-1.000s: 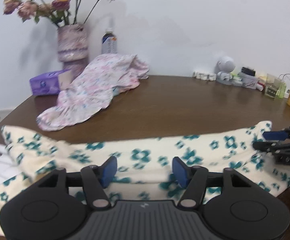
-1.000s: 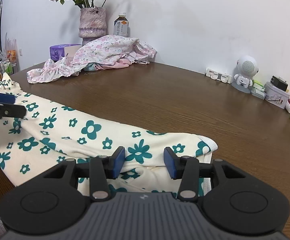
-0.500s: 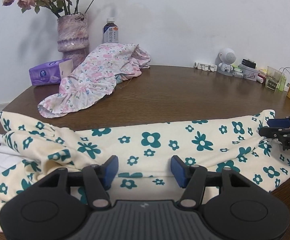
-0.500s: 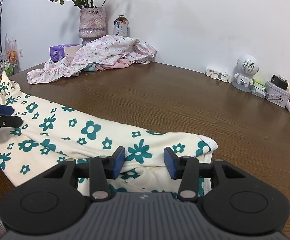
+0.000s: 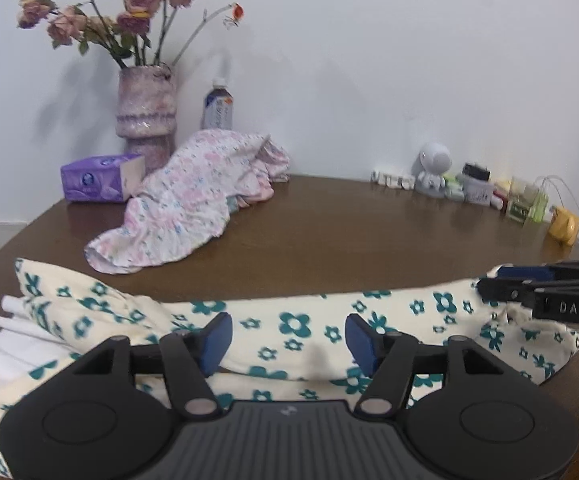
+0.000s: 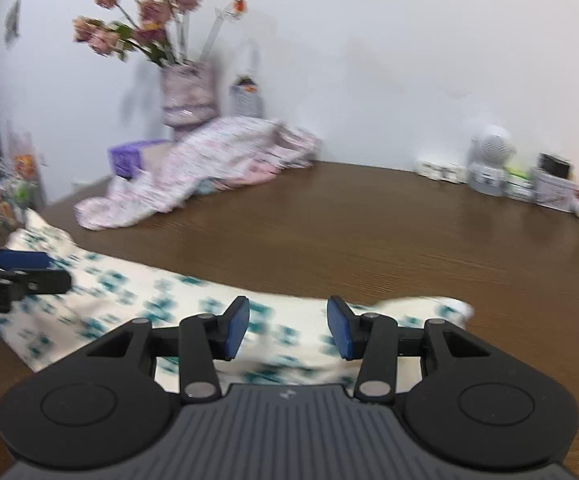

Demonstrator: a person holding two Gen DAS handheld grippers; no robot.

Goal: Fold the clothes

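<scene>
A cream garment with teal flowers (image 5: 289, 324) lies stretched across the near side of the brown table (image 5: 329, 232). My left gripper (image 5: 288, 340) hovers open over its middle, blue pads apart with nothing between them. My right gripper (image 6: 287, 330) is also open above the garment (image 6: 141, 300) near its right end; that view is blurred by motion. Each gripper's fingers show at the edge of the other's view, the right one (image 5: 529, 292) at the garment's right end and the left one (image 6: 17, 268) at its left end. White cloth (image 5: 13, 340) lies under the garment's left end.
A pink flowered garment (image 5: 193, 196) is heaped at the back left, beside a purple tissue box (image 5: 97, 178), a vase of dried roses (image 5: 145, 116) and a bottle (image 5: 217, 106). Small items and a white robot figure (image 5: 433, 168) line the back right by the wall.
Both grippers have risen and pulled back a little from the garment. The right wrist view has swung and blurred. Both stay open.
</scene>
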